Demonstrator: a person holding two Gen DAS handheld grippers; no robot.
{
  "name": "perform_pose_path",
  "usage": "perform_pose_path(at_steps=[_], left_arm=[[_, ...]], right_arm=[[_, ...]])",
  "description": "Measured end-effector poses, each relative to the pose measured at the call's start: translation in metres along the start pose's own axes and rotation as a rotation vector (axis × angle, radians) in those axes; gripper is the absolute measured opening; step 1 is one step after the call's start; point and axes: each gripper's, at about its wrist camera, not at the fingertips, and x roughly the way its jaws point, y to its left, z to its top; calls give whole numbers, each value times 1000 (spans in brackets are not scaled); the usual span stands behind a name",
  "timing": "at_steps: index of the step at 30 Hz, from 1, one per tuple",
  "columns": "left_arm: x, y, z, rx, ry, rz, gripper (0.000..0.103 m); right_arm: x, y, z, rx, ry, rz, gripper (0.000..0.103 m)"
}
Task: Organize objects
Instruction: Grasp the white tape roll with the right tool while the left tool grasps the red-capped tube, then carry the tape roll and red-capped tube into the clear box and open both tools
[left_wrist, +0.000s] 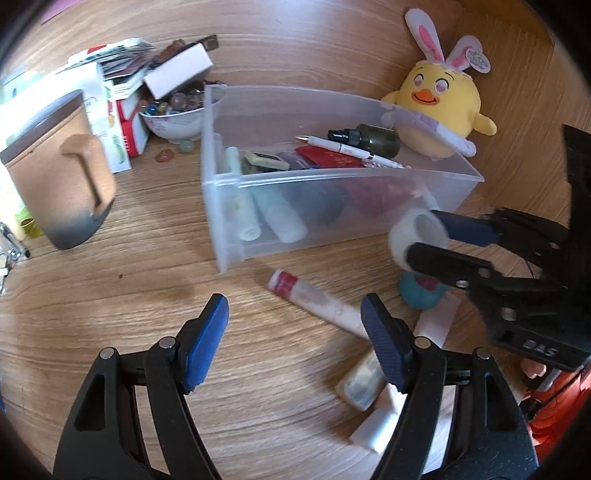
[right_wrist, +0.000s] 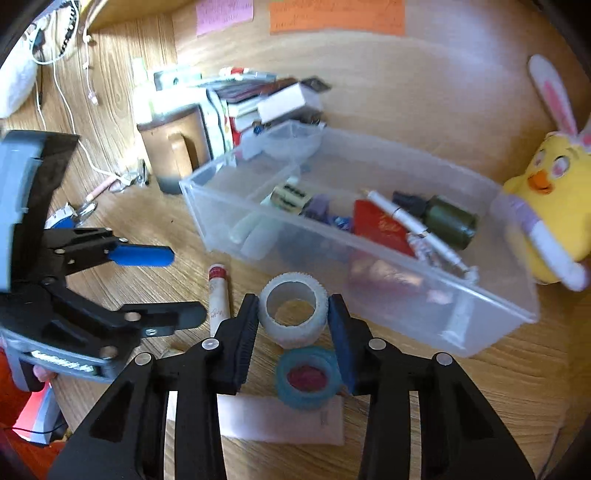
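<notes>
My right gripper (right_wrist: 293, 303) is shut on a white tape roll (right_wrist: 293, 314), held just above the wooden desk in front of a clear plastic bin (right_wrist: 406, 295). In the left wrist view the same roll (left_wrist: 417, 236) sits between the right gripper's (left_wrist: 424, 234) pads beside the bin's (left_wrist: 332, 184) near wall. A teal tape roll (right_wrist: 308, 380) lies under it on a white paper slip (right_wrist: 277, 421). My left gripper (left_wrist: 293, 306) is open with nothing held, over a red-capped tube (left_wrist: 314, 299). The bin holds a pen, a dark bottle, a red booklet and tubes.
A yellow plush chick (left_wrist: 439, 107) leans on the bin's far right corner. A brown mug (left_wrist: 62, 177), a bowl of marbles (left_wrist: 173, 118) and stacked boxes (left_wrist: 177, 70) stand to the left. A small packet (left_wrist: 364, 380) and a white block (left_wrist: 373, 432) lie near my left gripper.
</notes>
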Motion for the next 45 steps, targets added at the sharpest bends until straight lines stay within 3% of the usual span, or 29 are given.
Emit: perform_pose_path(at_steps=[7, 11, 22, 38, 45], left_arm=[[19, -12, 5, -18, 41, 8, 72], [17, -12, 5, -26, 40, -8, 49], [20, -35, -2, 88, 48, 1, 14], [20, -42, -4, 204, 28, 51, 14], [-14, -42, -3, 185, -70, 38, 14]], right_arm=[[-26, -30, -12, 76, -32, -36, 35], [-31, -37, -15, 100, -45, -36, 35], [-37, -34, -20, 114, -63, -21, 35], [-45, -33, -19, 131, -86, -24, 35], [-56, -32, -11, 127, -120, -43, 35]])
